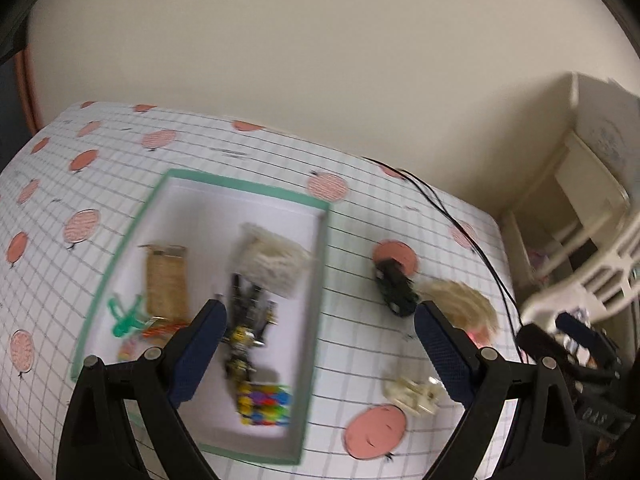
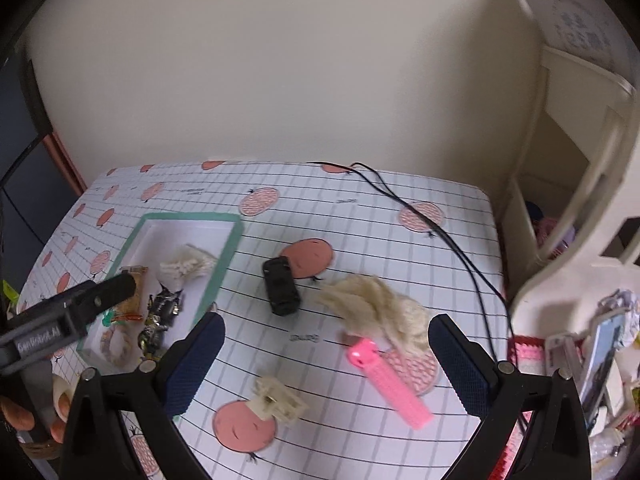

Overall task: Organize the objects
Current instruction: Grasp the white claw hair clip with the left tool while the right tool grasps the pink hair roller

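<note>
A green-rimmed white box [image 1: 320,264] [image 2: 232,236] lies on the table's left half and holds several small items: a cream fluffy piece [image 1: 272,260], a tan card [image 1: 166,284], a green figure [image 1: 126,316], dark clips [image 1: 244,320] and a colourful packet [image 1: 266,404]. Loose on the cloth to its right lie a black toy car [image 1: 396,288] [image 2: 282,286], a cream fringed tuft [image 1: 464,304] [image 2: 384,308], a cream hair claw [image 1: 414,394] [image 2: 278,398] and a pink comb [image 2: 390,382]. My left gripper [image 1: 316,324] hangs open above the box's right edge. My right gripper [image 2: 326,334] is open above the loose items.
A checked tablecloth [image 2: 360,208] with pink fruit prints covers the table. A black cable [image 2: 440,232] runs across its back right. A cream shelf unit [image 2: 560,184] stands to the right, with clutter [image 2: 600,344] in front of it. A hand [image 2: 36,408] holds the left gripper's handle.
</note>
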{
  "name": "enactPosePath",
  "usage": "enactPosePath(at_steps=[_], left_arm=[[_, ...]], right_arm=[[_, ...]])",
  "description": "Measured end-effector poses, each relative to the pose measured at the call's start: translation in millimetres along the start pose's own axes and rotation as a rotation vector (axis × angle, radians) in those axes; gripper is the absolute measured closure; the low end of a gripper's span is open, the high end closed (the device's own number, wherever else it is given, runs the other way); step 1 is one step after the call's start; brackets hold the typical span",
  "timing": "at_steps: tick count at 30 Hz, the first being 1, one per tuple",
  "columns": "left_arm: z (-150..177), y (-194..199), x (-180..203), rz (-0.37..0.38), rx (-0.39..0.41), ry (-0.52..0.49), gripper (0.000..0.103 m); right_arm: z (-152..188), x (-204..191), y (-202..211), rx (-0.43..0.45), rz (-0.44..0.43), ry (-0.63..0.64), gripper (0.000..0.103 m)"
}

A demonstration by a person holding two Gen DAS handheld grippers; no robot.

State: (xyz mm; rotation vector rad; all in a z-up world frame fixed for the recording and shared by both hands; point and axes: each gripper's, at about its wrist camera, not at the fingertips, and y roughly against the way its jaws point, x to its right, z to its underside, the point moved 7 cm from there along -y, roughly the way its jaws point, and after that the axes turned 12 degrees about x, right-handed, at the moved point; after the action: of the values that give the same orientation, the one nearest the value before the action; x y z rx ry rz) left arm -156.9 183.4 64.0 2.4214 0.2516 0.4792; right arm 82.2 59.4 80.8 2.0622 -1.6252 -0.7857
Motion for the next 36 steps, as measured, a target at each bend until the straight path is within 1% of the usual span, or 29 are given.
enactPosePath(at_steps=[4,7,12,15,17,24,30,36], left_arm=[[8.7,-1.6,22.3,0.035,-0.015,-0.029,0.008],[19.4,-5.8,36.3,0.048,-0.038,-0.048,0.008],[42.0,-15.4,59.1,0.077,-0.094,-0.076,0.008],[52.9,-22.7,67.0,0.070,-0.119,-0.100,0.008],[59.6,-27.2,70.0,0.071,-0.144,-0.097,0.008],[77.3,-38.2,76.6,0.051,-0.186,-0.135,0.008],[97.9,-47.8,83.8,0.056,-0.253,-0.155,0.008],[114.2,-56.1,88.9,0.045,-0.286,-0.195,0.008]], right_arm=[[1.9,13.7,5.8,0.003,0.026,0.007,0.000],[3.7,20.8,8.3,0.000,0.024,0.004,0.000],[13.7,36.3,1.2,-0.044,0.039,-0.029,0.000],[25.4,47.5,-8.4,-0.090,0.051,-0.044,0.000],[33.0,56.1,-15.0,-0.119,0.063,-0.058,0.000],[61.9,79.0,-37.7,-0.216,0.103,-0.088,0.000],[76.9,83.6,-49.4,-0.260,0.115,-0.086,0.000],[90.2,85.2,-58.1,-0.300,0.126,-0.087,0.001]])
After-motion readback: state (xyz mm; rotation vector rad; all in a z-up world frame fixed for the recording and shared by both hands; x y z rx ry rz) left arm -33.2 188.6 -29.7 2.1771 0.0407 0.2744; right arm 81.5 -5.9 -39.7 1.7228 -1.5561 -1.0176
